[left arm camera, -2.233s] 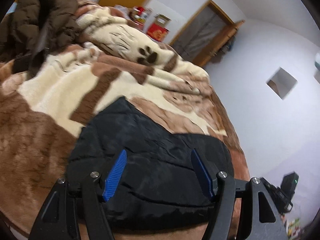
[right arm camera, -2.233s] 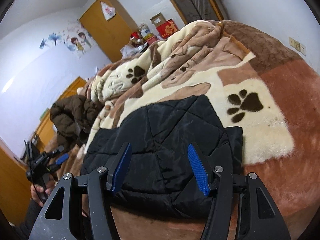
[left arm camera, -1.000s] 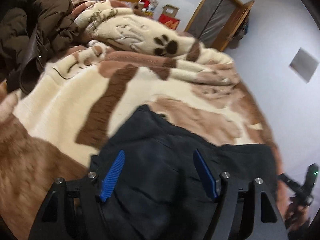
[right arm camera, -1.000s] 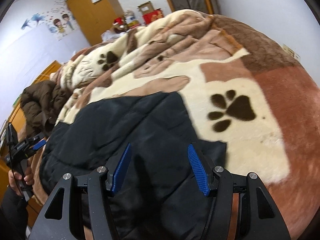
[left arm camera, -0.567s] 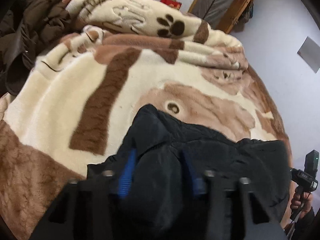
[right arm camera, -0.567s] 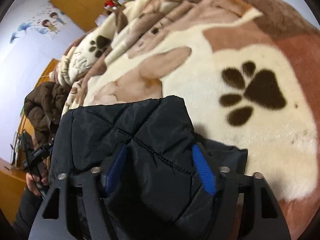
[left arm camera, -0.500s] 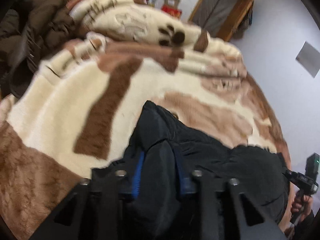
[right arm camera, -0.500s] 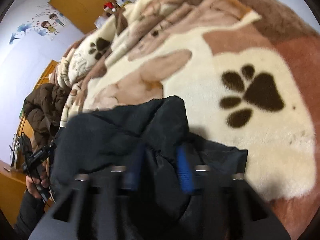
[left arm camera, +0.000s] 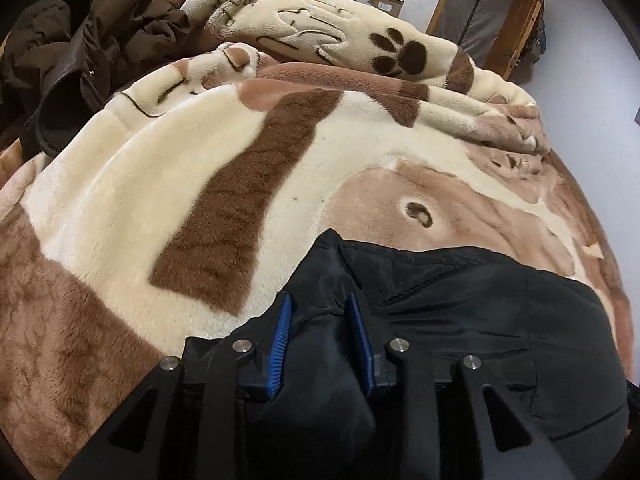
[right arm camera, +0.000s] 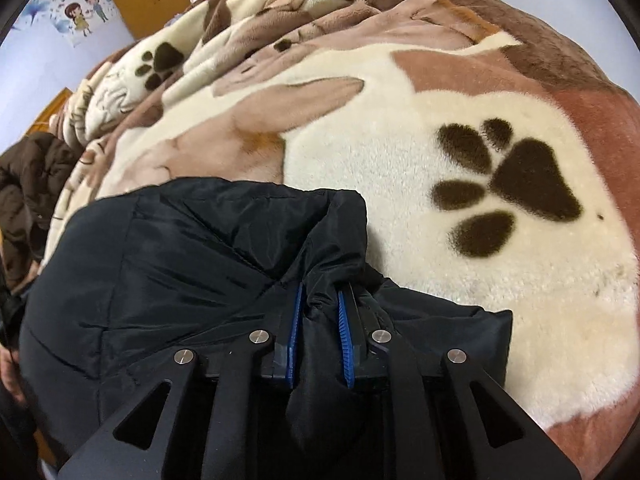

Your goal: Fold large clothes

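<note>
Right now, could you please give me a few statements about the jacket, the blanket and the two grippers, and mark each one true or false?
1. The left gripper is shut on a bunched fold of the black jacket. True.
2. The right gripper is open and hovers above the blanket. False: it too is shut on the black jacket.
3. The black jacket lies on a paw-print blanket. True.
4. A brown coat is piled on top of the black jacket. False: it lies apart, at the far left of the blanket.
5. The fingers carry red pads. False: the pads are blue.
</note>
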A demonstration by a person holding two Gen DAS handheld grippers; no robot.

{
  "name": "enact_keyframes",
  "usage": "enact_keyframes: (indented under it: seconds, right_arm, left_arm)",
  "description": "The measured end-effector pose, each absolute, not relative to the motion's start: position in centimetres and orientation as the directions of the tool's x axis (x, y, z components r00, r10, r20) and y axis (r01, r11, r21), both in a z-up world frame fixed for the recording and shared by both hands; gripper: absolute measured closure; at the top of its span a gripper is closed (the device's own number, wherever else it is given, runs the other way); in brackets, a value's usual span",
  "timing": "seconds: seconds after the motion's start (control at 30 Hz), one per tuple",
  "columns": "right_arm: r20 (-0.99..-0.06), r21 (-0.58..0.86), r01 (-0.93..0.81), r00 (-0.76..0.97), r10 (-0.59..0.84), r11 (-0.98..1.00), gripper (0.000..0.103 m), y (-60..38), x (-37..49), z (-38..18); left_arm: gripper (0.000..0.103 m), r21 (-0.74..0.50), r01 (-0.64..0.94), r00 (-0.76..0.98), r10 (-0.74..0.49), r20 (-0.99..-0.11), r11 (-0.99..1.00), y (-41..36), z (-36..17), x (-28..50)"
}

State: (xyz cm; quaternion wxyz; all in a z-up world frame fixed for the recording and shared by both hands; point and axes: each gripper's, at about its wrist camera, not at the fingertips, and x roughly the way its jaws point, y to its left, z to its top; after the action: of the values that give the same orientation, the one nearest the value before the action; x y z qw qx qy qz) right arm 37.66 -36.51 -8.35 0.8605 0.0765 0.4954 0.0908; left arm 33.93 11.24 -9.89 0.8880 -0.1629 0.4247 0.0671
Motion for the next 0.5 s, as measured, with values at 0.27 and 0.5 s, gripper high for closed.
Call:
enact_keyframes:
  seconds: [0.27, 0.5]
  right_arm:
    - [-0.816, 0.160, -0.063, 0.553, 0.168, 0.985, 0.078, -37.1, 35.6, -3.8]
    - [-0.688, 0.150, -0.136, 0.697, 0.202, 0.979, 0.064, -34.9, 31.7, 3.2]
  left_arm:
    - [0.045, -0.219, -0.277, 0.631, 0.005, -0.776, 0.936, 13.1, -5.6, 31.7]
    - [0.044, -0.215, -0.238, 0.721, 0.023, -0.693, 0.947, 12.6, 0.7, 28.8]
